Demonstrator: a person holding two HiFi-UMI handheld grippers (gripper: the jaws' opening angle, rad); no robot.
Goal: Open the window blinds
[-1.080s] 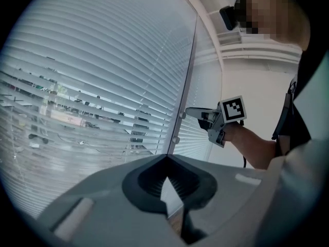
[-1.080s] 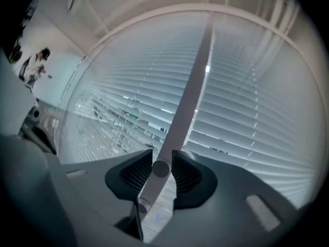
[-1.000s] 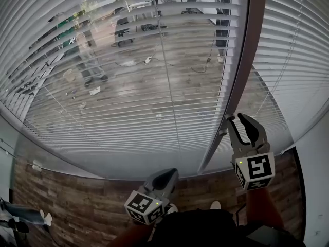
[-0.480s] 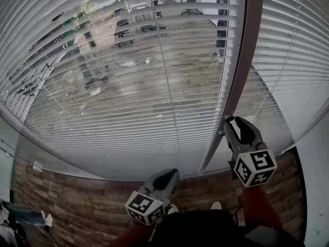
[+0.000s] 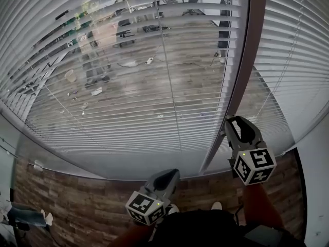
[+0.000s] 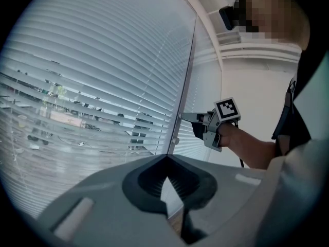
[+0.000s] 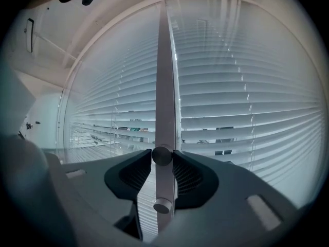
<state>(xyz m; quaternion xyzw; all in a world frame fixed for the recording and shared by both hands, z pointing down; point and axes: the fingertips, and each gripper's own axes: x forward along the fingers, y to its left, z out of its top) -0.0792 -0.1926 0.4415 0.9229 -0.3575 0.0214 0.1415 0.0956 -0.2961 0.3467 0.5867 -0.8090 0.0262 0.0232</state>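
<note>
Right hand-held gripper (image 5: 235,122) just closing, pinching knob (image 7: 162,155) on window frame (image 7: 164,76), blinds (image 7: 247,102) alongside

Two slatted blinds, left blind (image 5: 128,86) and right blind (image 5: 293,60); one vertical post (image 5: 241,76) between; two round knobs, upper knob (image 7: 162,155) and lower knob (image 7: 162,205); two tongs, left tongs (image 5: 167,175) and right tongs (image 5: 240,123).

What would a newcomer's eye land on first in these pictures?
White window blinds fill the view ahead, slats tilted enough to see through. At the vertical frame post on the right, the right hand-held gripper has just been closing its jaws on a round knob between them. The left hand-held gripper hangs low, shut and empty.
</note>
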